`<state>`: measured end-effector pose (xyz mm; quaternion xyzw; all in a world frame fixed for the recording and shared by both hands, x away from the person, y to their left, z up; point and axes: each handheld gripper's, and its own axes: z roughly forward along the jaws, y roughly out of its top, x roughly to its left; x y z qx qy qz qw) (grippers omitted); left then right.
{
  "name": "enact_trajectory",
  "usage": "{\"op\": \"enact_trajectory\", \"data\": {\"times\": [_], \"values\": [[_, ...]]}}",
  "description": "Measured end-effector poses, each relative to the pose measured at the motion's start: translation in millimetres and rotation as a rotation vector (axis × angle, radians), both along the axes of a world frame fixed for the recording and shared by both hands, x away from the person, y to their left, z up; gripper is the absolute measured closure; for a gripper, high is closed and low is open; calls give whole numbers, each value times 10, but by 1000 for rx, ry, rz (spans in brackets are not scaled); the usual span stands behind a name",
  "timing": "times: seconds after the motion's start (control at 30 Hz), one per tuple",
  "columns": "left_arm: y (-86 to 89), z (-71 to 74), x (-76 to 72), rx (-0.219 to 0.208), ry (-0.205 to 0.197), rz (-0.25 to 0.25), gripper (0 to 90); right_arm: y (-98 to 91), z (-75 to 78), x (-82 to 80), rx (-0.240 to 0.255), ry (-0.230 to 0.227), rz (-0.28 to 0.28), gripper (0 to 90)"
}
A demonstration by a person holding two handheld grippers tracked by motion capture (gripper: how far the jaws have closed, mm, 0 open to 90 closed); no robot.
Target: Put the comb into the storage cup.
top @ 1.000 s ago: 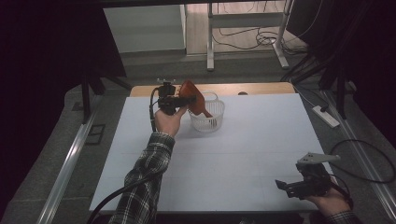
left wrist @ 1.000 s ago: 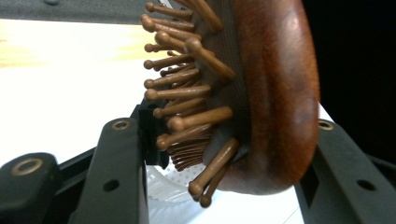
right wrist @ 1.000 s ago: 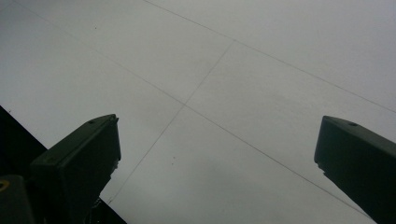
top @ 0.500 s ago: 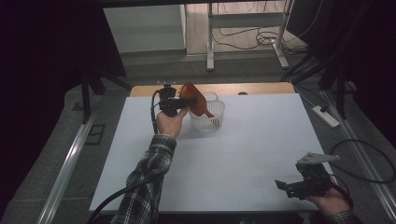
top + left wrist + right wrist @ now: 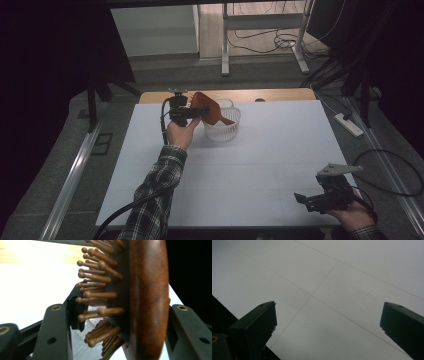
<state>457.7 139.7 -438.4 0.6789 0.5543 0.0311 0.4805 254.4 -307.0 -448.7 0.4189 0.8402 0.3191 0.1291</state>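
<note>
A brown wooden hairbrush with peg bristles leans over the rim of a white basket at the table's far side. My left gripper reaches the brush from the left, just above the basket. In the left gripper view the brush stands between the jaws of the left gripper. Those jaws have just been opening, and the pads look slack beside the brush's back and bristle tips. My right gripper rests low at the table's near right corner. Its jaws stand wide apart with bare table between them.
The white table spreads between the two hands. A strip of wooden tabletop runs behind it. Floor cables and a power strip lie off the right edge. A black cable trails from the left gripper along the plaid sleeve.
The left hand and the brush have sunk slightly toward the basket. The right gripper has stayed where it was.
</note>
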Motion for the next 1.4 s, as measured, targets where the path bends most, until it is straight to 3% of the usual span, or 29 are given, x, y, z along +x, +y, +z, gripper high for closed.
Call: {"op": "enact_trajectory", "data": {"times": [0.2,0.7,1.03,1.4], "values": [[23,-33,-2,12,3,4,392,3,-1,1,-4,2,2,9],[-37,-9,11,94,-18,-14,233,1,-3,0,-4,3,1,8],[-1,48,-13,117,-47,-24,157,1,0,-1,-5,3,5,8],[44,88,-50,145,-46,-57,93,8,-2,-3,-8,0,5,8]]}}
